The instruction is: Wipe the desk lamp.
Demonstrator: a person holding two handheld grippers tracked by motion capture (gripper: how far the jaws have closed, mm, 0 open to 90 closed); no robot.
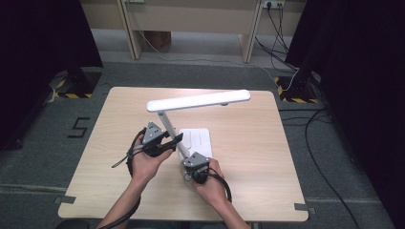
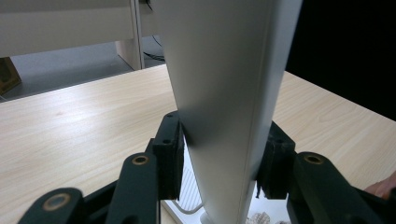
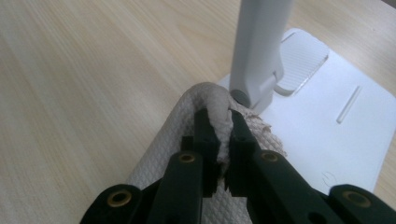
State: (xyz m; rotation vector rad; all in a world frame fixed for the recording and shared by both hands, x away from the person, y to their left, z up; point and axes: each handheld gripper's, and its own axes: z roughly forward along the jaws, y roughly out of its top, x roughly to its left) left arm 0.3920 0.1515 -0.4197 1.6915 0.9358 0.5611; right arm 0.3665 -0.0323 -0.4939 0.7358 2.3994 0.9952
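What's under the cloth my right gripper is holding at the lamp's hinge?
The cloth, pinched by the right gripper, lies over the white lamp base edge beside the arm's hinge, spilling onto the wooden table. What it covers is hidden.

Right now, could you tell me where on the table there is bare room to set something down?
The table is bare along its right side, between the lamp base and the right edge, and on the left, between the left gripper and the left edge. The far strip behind the lamp head is bare too. The middle is crowded: both hands, the right gripper, its cloth.
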